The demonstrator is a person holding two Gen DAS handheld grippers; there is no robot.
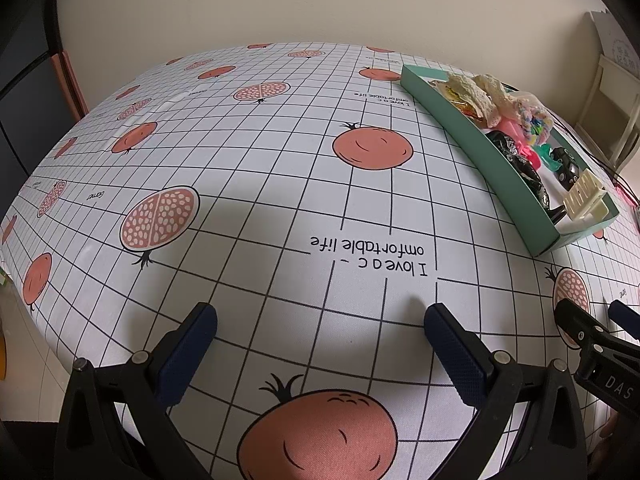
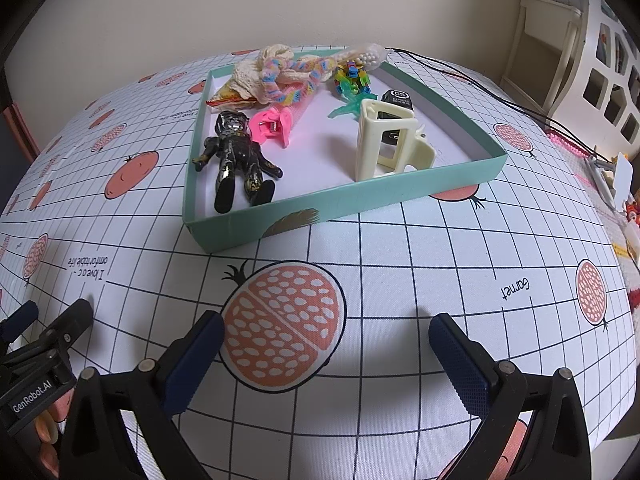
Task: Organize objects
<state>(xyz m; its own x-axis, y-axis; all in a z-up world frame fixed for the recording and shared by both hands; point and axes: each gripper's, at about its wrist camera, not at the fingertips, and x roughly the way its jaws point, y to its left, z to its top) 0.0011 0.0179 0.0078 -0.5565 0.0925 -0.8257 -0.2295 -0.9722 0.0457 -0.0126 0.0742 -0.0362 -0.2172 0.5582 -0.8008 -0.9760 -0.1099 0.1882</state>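
My left gripper [image 1: 320,332] & right gripper [image 2: 326,338] hung spread wide, empty, low over bare tablecloth [image 2: 400,264]. Beyond, everything sat in the teal box lid [image 2: 340,200]: black figure [image 2: 236,156], pink clip [image 2: 272,124], cream claw clip [image 2: 384,144]. Sorting prob. done.

Cloth [image 2: 400,272] ahead seems open; only the tray wall [image 2: 340,204] blocks.

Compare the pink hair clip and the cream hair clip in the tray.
The pink hair clip is bright and lies flat beside the black figure; the cream hair clip is pale, looks larger and stands up on end. Both are claw clips resting inside the green tray, apart from each other.
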